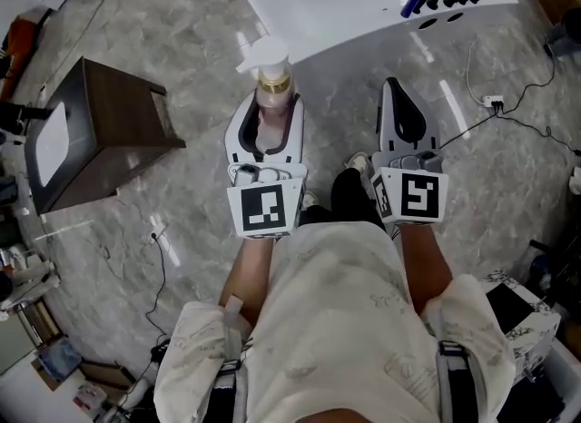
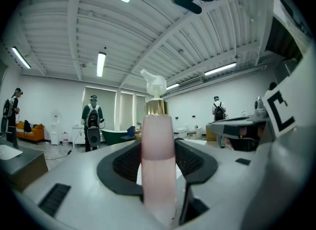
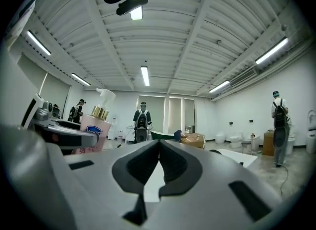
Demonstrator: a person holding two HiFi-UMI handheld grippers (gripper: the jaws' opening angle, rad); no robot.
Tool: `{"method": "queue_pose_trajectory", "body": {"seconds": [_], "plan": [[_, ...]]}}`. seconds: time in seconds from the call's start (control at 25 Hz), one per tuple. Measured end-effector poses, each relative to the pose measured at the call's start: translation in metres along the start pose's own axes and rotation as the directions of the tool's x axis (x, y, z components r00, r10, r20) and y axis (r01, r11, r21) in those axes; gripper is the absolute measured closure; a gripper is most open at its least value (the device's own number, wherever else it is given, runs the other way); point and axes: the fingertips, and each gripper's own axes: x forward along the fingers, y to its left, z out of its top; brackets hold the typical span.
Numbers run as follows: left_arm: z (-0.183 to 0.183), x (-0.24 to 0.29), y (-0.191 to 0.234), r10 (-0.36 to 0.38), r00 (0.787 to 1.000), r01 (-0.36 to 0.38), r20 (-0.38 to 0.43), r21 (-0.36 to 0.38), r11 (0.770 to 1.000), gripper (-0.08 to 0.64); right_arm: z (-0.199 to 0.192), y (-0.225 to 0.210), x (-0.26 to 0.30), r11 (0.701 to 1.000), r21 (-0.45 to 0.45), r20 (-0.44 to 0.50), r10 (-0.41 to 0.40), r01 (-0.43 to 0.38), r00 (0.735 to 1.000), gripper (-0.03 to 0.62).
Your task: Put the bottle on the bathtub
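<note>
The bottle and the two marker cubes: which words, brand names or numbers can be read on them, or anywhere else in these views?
Bottle: the blue label carries white print, too small and blurred to read.
Left marker cube: a black-and-white square pattern, no letters or numbers.
Right marker cube: also only a square pattern.
No other text can be read in any view.

Left gripper (image 1: 272, 114) held level, jaws clamped on the pink bottle (image 1: 272, 93), tips near the bathtub (image 1: 345, 4) corner, right gripper (image 1: 392, 90) alongside, level, jaws closed together, empty, pointing at the bathtub
</note>
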Motion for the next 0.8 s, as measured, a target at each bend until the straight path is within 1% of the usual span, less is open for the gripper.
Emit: {"method": "queue_pose_trajectory", "body": {"seconds": [0.2,0.4,0.6,0.8], "plan": [[0.005,0.039,-0.041,-0.091,0.996,0.091,-0.003,0.022,0.996,0.35,-0.012,-0.053,0.002,0.996,0.031,-0.007,-0.083,0.083,0.997,0.603],[0.008,0.087,-0.086,-0.18,0.983,0.181,-0.016,0.044,0.983,0.35,-0.021,-0.112,0.006,0.986,0.049,-0.016,-0.16,0.161,0.987,0.603],[0.008,0.133,-0.139,-0.273,0.962,0.274,-0.029,0.059,0.96,0.35,-0.025,-0.178,-0.001,0.964,0.061,-0.013,-0.258,0.259,0.966,0.603],[0.021,0.171,-0.195,-0.366,0.93,0.367,-0.019,0.056,0.929,0.35,-0.028,-0.244,-0.017,0.927,0.087,-0.016,-0.364,0.364,0.931,0.603]]}}
